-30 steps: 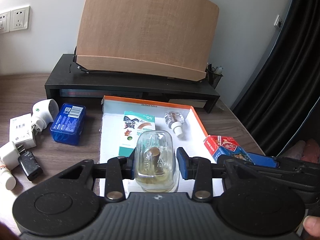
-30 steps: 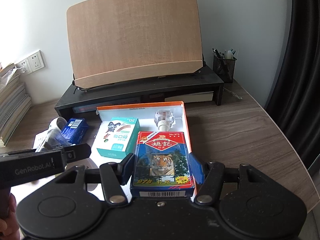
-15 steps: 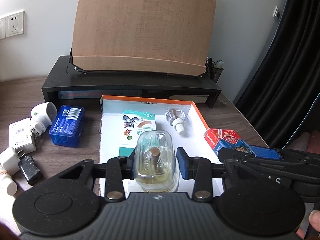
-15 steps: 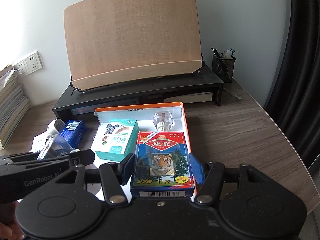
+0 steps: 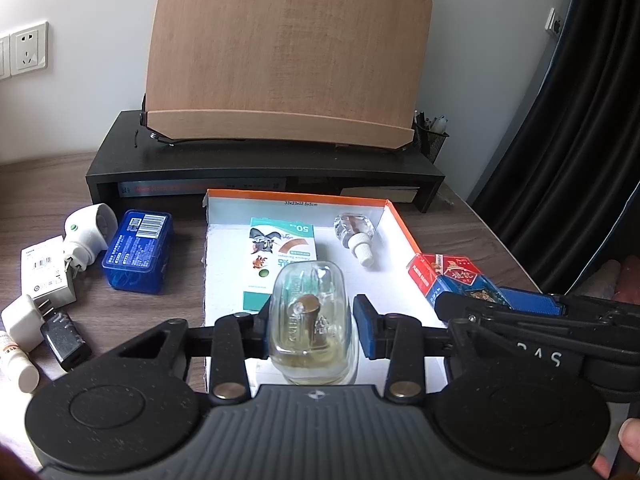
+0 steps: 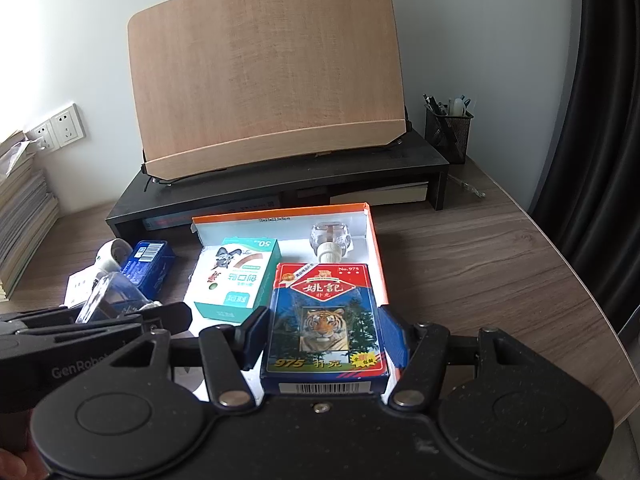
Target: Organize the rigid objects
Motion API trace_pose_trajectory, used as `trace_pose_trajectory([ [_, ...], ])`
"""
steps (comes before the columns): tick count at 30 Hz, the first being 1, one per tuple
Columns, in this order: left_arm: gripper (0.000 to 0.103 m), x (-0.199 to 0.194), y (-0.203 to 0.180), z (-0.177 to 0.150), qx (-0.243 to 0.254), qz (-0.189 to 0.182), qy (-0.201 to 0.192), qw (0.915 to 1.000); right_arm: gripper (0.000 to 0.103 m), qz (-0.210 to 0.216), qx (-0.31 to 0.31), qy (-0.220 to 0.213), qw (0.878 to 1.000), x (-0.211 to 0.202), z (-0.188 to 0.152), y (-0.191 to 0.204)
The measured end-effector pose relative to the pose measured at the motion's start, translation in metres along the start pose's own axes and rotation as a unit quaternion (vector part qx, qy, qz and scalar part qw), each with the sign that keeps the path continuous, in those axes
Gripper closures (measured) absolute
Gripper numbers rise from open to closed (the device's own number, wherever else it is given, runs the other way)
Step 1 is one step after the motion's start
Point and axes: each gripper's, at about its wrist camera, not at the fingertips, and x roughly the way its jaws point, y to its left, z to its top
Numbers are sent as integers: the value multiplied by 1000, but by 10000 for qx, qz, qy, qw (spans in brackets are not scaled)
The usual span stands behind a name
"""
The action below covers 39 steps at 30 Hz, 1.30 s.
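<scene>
Nothing on the desk [image 6: 480,264] has shifted since the earlier frames, and both claws hold station with their loads, so neither item has yet been placed. Wood-grain laminate forms the desk, which carries a black riser [image 5: 264,168] bearing a curved plywood board [image 5: 288,52]. Before it lies a shallow cardboard tray [image 5: 404,220], white inside and orange at the rim, holding a teal plaster box [image 5: 282,256] and a small clear bottle [image 5: 354,232] lying on its side. Left of the tray sit a glossy blue plastic case [image 5: 138,256], a white plug-in device [image 5: 86,236] and adapters.

Right claw [image 6: 324,340]: closed on a card pack [image 6: 324,320], a flat printed carton with a tiger picture, poised over the tray's near right corner. Left claw [image 5: 310,320]: narrowed on a jar [image 5: 310,320], rounded clear glass holding yellowish liquid, above the tray's near edge. Placement in the tray appears to be the pending step.
</scene>
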Motion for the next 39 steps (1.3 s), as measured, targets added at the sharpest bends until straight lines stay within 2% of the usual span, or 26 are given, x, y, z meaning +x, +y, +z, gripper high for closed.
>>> trace_pose_trajectory([
  [39, 64, -3, 0, -1, -45, 12, 15, 10000, 32, 109, -34, 3, 9999, -1, 1, 4],
])
